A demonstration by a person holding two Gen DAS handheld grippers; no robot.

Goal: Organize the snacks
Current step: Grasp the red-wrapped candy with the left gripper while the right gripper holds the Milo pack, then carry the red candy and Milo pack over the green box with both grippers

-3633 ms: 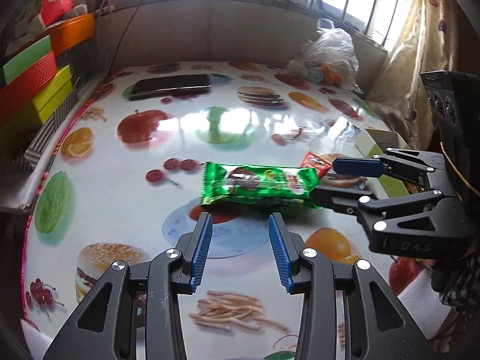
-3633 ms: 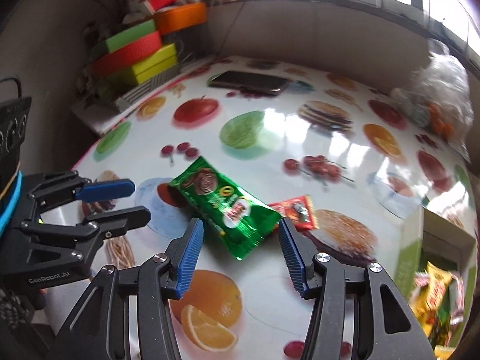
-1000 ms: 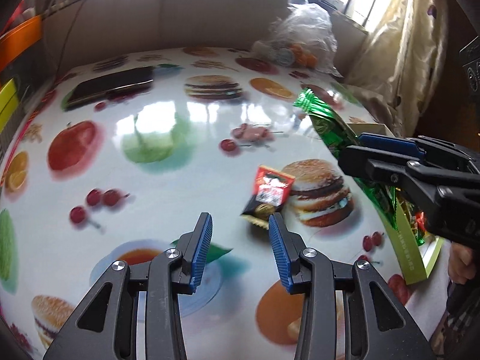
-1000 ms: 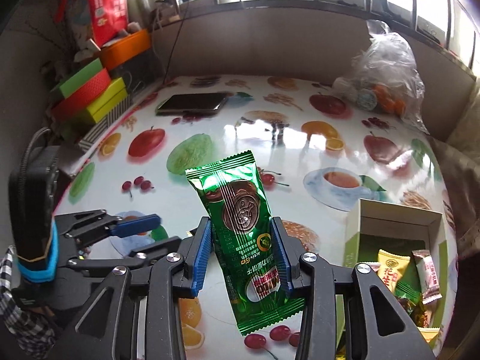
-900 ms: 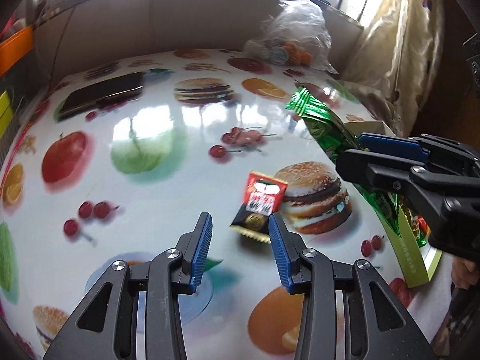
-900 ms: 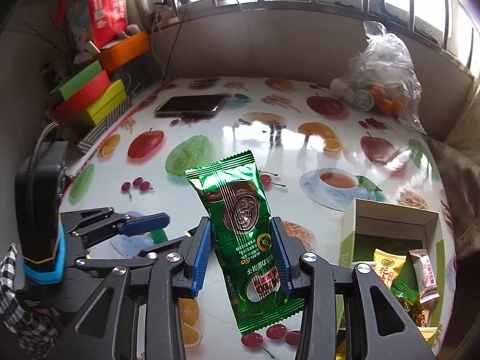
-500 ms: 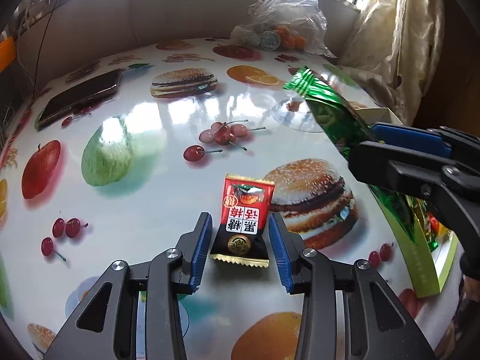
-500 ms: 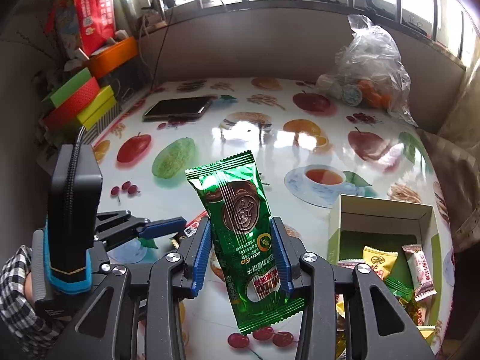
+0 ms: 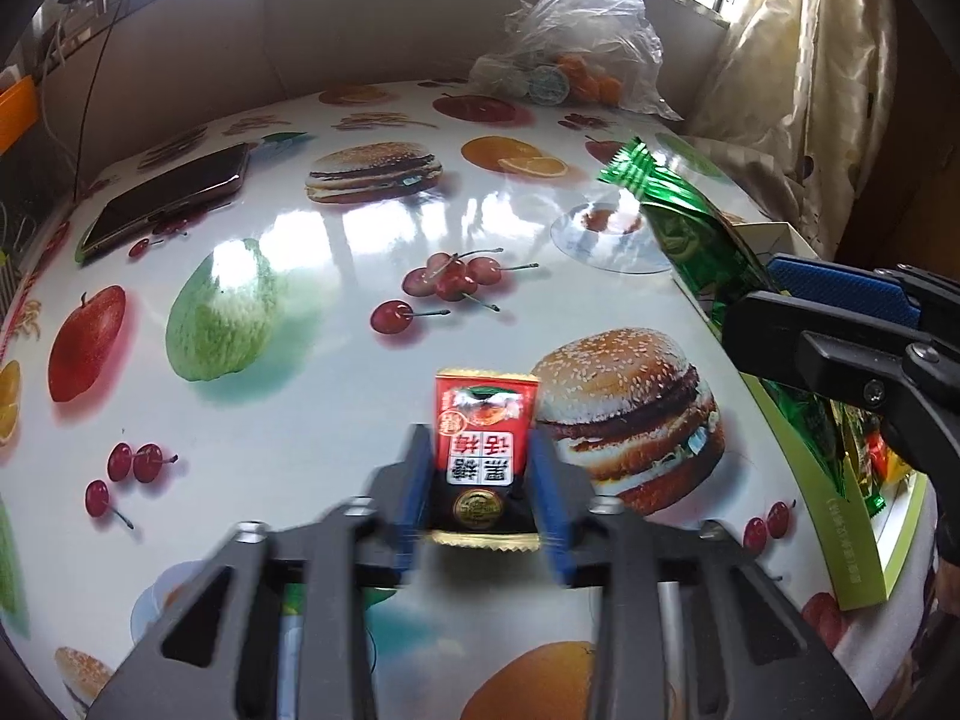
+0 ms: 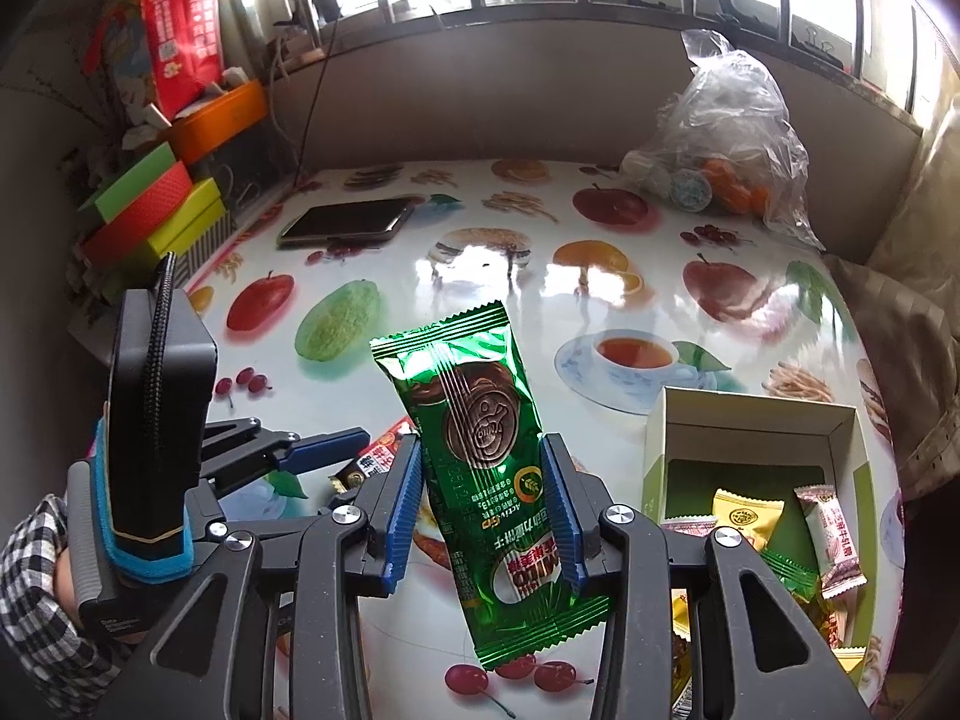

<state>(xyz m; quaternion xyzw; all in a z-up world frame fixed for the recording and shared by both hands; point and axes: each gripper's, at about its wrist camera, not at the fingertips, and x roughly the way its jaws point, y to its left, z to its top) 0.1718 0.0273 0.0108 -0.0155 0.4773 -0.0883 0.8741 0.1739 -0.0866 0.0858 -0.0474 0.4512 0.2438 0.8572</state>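
My right gripper (image 10: pixel 489 507) is shut on a long green snack pack (image 10: pixel 480 438) and holds it upright above the table, left of the open green-and-white snack box (image 10: pixel 750 426) that holds several wrapped snacks. The pack also shows in the left wrist view (image 9: pixel 690 228), by the box (image 9: pixel 840 552). My left gripper (image 9: pixel 480 495) is low on the table with its blurred jaws closed in around a small red and black candy packet (image 9: pixel 483 450). That packet peeks out in the right wrist view (image 10: pixel 369 462).
A phone (image 10: pixel 348 221) lies at the back left of the fruit-print tablecloth (image 9: pixel 300 324). A clear plastic bag (image 10: pixel 720 144) with fruit sits at the back right. Coloured boxes (image 10: pixel 156 210) are stacked off the left edge. A curtain (image 9: pixel 798 60) hangs at right.
My left gripper moved forward over the red candy packet and its jaws closed in on it. My right gripper lifted the green pack off the table and carried it toward the box.
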